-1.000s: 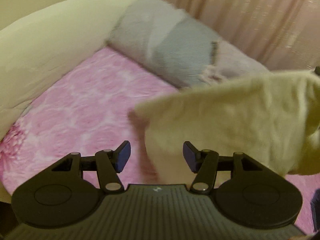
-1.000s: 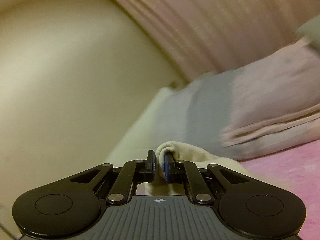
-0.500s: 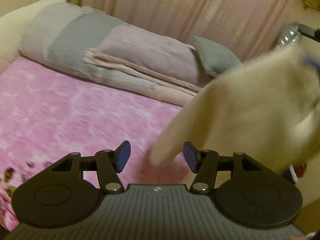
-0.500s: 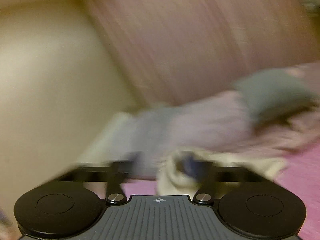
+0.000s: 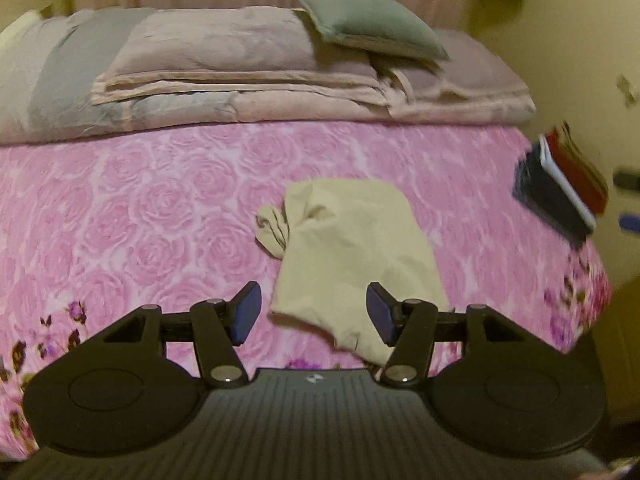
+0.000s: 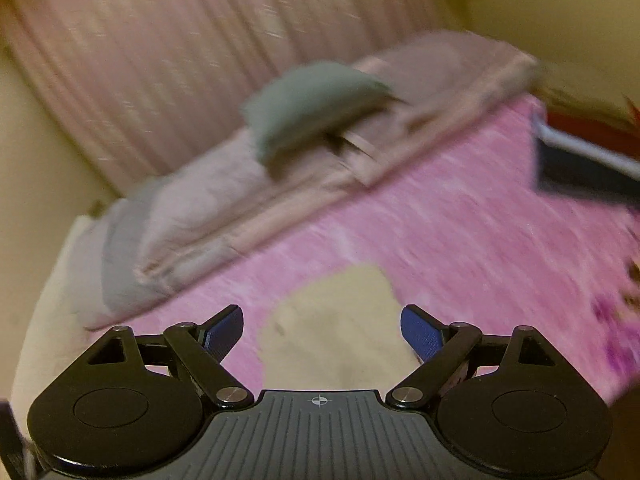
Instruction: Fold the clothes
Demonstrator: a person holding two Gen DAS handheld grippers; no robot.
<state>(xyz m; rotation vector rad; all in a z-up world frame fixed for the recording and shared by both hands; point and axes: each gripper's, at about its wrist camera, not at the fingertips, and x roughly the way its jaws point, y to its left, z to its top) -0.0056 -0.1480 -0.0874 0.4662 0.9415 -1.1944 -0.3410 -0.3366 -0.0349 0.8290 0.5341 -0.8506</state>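
- The cloth (image 5: 352, 248) is now seen lying crumpled on the pink sheet (image 5: 152, 208); a second ago it was held up in the air, pinched in the right gripper.
- The right gripper (image 6: 322, 334) has been released: its blue pads (image 6: 422, 334) are spread wide with nothing between them, whereas they were clamped on a fold of the cloth before.
- In the right wrist view, the cloth (image 6: 344, 332) is seen on the sheet (image 6: 460, 232) below the gap of the pads, not gripped; the picture is blurred by motion.
- The left gripper (image 5: 314, 312) is held open as in both earlier frames, empty, above the near edge of the cloth.
- A bunched part of the cloth is seen at its 9 o'clock side; the flatter part runs towards 5 o'clock.
- Folded bedding (image 5: 248, 76) is stacked at 12 o'clock across the far side of the bed, with a grey pillow (image 5: 368, 26) on top.
- A dark object with a white edge (image 5: 556, 196) is seen at 3 o'clock by the bed's edge; what it is cannot be told.
- Half a second ago the cloth was a blur in mid-air at the right of the left view.
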